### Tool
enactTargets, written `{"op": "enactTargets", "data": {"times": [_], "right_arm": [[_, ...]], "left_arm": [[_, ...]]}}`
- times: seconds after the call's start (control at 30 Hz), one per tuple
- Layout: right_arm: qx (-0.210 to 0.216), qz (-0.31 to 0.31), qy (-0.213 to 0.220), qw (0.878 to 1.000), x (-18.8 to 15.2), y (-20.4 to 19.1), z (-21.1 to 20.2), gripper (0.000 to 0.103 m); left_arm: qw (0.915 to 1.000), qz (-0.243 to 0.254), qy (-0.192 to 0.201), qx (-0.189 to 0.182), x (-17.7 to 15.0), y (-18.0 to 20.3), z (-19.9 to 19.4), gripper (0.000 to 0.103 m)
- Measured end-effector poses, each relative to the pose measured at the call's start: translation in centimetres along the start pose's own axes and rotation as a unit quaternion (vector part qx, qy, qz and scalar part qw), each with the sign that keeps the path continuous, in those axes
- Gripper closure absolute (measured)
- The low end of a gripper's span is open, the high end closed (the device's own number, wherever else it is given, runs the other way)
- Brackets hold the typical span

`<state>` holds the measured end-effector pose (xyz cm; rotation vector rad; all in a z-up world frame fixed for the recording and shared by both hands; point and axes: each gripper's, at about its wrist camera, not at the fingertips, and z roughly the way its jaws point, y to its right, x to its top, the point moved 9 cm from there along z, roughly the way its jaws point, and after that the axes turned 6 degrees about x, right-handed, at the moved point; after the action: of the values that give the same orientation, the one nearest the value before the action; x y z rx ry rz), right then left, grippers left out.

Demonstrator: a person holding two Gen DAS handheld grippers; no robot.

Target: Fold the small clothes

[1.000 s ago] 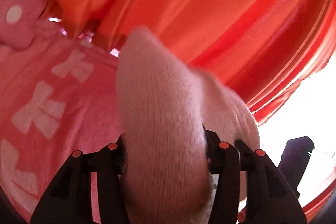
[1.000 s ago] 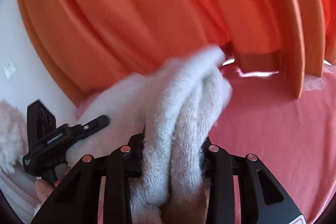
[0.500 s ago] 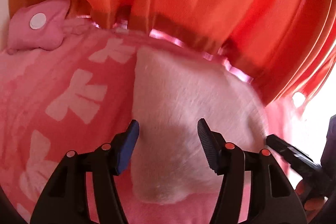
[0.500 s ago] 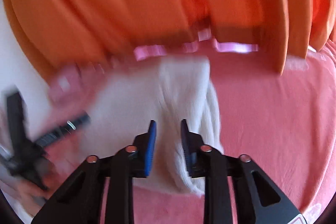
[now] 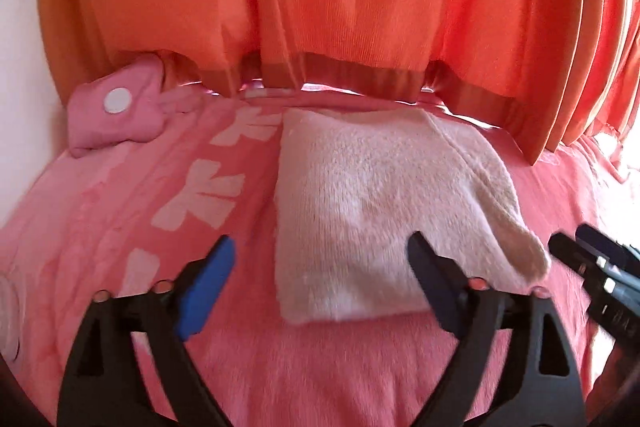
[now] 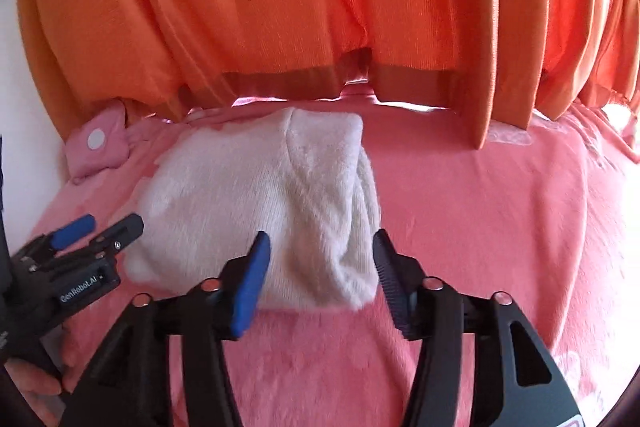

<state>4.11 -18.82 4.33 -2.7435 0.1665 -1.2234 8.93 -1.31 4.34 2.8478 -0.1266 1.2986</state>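
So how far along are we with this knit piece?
Done: the fluffy white knit garment lies folded on the pink blanket. In hand: nothing; left tongs and right tongs are open. Left: any further garments, none visible here.

Both grippers are letting go: the left gripper [image 5: 320, 267] and right gripper [image 6: 320, 267] are now gaping wider. The folded white garment [image 5: 384, 215], earlier lifted, is lying on the pink blanket [image 5: 320, 367].

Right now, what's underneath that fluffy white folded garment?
The white garment lies on a pink blanket printed with pale bows. Blanket shows all around it; whatever sits directly beneath is covered. Both grippers, left and right, hang open over it.
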Motion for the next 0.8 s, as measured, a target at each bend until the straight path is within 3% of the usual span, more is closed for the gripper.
{"op": "enactTargets", "data": {"times": [0.1, 0.27, 0.57, 0.8], "right_arm": [[-0.02, -0.001, -0.003, 1.0, -2.2, 0.3, -0.6, 0.038], [-0.039, -0.013, -0.001, 0.999, -4.9, 0.0, -2.1, 0.033], [-0.041, 0.008, -0.012, 0.999, -7.7, 0.0, -2.0, 0.031], [-0.049, 0.003, -0.024, 0.998, -9.1, -0.5, -0.6, 0.031]], "left_arm": [[0.9999, 0.0, -0.012, 0.005, -1.7, -0.1, -0.8, 0.014], [0.9991, 0.003, -0.031, 0.027, -5.0, -0.5, -1.6, 0.014], [0.9979, 0.021, -0.03, 0.052, -8.1, 0.2, -1.8, 0.013], [0.9981, 0.013, -0.032, 0.051, -9.2, 0.8, -0.9, 0.013]]}}
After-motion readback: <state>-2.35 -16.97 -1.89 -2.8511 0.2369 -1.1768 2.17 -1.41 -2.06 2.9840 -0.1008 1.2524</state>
